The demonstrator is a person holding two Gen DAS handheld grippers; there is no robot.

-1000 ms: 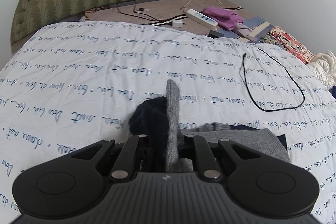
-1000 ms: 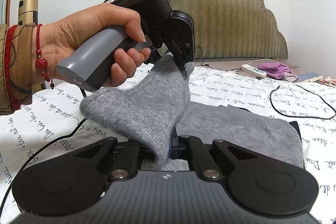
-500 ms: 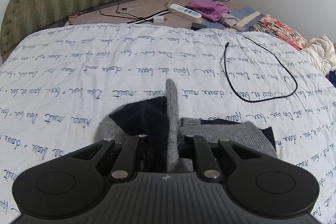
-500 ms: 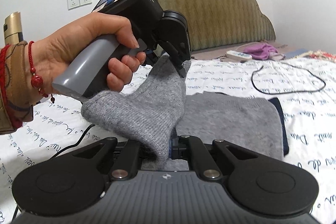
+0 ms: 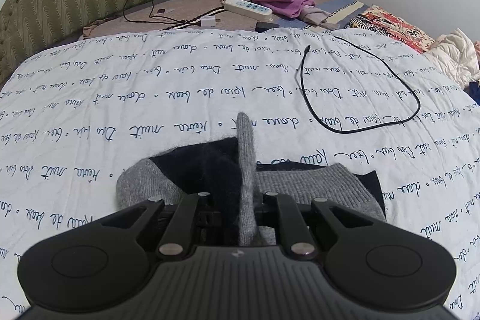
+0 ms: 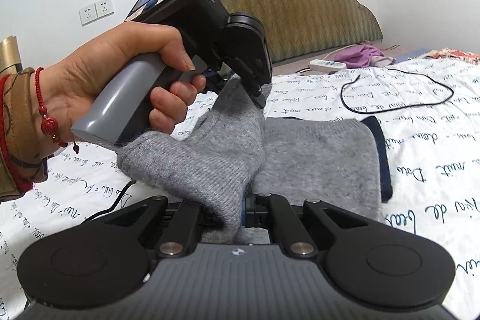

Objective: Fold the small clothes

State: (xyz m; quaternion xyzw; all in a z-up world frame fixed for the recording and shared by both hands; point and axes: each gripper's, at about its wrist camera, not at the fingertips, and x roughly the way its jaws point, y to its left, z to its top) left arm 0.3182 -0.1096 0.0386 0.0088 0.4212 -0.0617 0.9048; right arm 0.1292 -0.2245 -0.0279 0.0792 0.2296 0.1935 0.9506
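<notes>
Sock [image 6: 210, 167] of grey wool hangs lifted between both grippers above the white bedspread [image 5: 150, 98]. The left gripper [image 6: 259, 98] pinches one end, the right gripper [image 6: 240, 215] clenches the other, so the cloth droops between them. A second grey sock [image 6: 324, 158] with a dark cuff lies flat just beneath. A black cable [image 5: 360, 98] loops well apart.

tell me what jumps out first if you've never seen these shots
A grey sock is lifted off the bed, pinched at one end by the left hand-held gripper and at the other by the right hand-held gripper. The left hand gripping the grey handle fills the left of the right wrist view. A black cable loops on the script-printed sheet beyond.
</notes>
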